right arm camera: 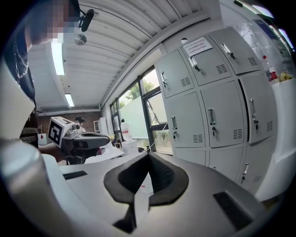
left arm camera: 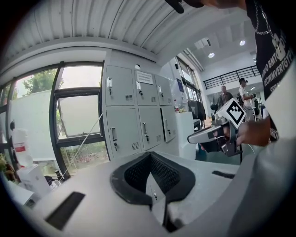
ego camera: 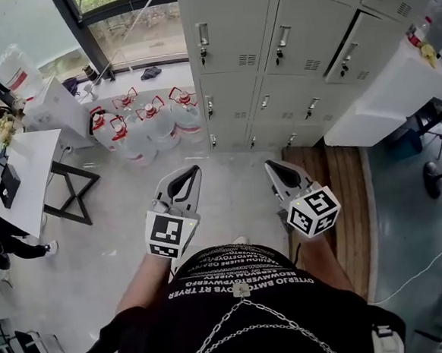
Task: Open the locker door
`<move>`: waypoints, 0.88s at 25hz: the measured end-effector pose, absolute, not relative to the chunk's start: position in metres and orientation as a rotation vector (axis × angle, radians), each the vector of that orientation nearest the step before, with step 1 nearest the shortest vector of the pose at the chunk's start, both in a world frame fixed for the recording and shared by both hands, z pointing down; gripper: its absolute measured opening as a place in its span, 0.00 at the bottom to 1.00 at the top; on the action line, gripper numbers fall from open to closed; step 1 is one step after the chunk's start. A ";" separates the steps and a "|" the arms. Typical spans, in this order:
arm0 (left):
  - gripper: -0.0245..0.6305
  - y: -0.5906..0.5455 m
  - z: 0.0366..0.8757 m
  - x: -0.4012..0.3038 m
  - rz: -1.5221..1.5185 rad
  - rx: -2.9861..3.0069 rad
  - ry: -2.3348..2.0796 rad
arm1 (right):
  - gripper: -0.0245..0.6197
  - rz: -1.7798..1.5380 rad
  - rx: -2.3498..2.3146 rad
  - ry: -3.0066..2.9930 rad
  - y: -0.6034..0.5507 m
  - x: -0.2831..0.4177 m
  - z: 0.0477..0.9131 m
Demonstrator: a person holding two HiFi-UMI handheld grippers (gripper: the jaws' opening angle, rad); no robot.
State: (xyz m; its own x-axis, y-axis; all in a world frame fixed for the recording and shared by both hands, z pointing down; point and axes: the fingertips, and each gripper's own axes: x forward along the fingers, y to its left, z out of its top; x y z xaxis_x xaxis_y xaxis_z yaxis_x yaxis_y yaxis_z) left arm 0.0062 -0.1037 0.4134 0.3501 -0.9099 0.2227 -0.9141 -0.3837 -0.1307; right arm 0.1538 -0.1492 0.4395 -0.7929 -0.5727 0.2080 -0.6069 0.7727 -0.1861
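A bank of grey lockers (ego camera: 287,45) stands ahead, every door closed, each with a small metal handle (ego camera: 280,41). Both grippers hang at waist height, well short of the lockers. My left gripper (ego camera: 189,173) is shut with nothing in it, its tips meeting in the left gripper view (left arm camera: 150,156), where the lockers (left arm camera: 122,115) lie straight ahead. My right gripper (ego camera: 275,168) is also shut and empty (right arm camera: 149,155), and the lockers (right arm camera: 217,115) fill the right half of the right gripper view. Each gripper view also shows the other gripper off to its side.
Several large water jugs (ego camera: 144,121) stand on the floor left of the lockers, under a window. A white table (ego camera: 30,172) is at the left. A white cabinet (ego camera: 390,98) juts out at the right beside a wooden floor strip (ego camera: 347,177). People stand far off (left arm camera: 243,95).
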 end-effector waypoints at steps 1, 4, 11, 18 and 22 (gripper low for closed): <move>0.04 -0.106 0.413 0.011 0.409 2.567 -1.738 | 0.03 0.382 0.941 -2.827 -0.153 0.158 0.442; 0.04 -0.107 0.415 0.020 0.452 2.563 -1.740 | 0.03 0.414 0.928 -2.842 -0.157 0.163 0.446; 0.04 -0.117 0.417 0.027 0.464 2.558 -1.739 | 0.03 0.453 0.931 -2.836 -0.166 0.173 0.457; 0.04 -0.144 0.429 0.023 0.446 2.564 -1.694 | 0.03 0.462 0.952 -2.803 -0.187 0.169 0.463; 0.04 -0.172 0.430 0.015 0.418 2.592 -1.663 | 0.03 0.441 0.976 -2.785 -0.210 0.160 0.458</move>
State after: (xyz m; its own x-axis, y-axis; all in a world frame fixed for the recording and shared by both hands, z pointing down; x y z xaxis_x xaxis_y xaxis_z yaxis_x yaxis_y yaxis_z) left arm 0.0151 -0.1716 0.4296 0.3914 -0.8878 0.2421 -0.8969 -0.4269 -0.1157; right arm 0.1604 -0.2098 0.4585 -0.7748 -0.5838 0.2425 -0.6302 0.7438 -0.2228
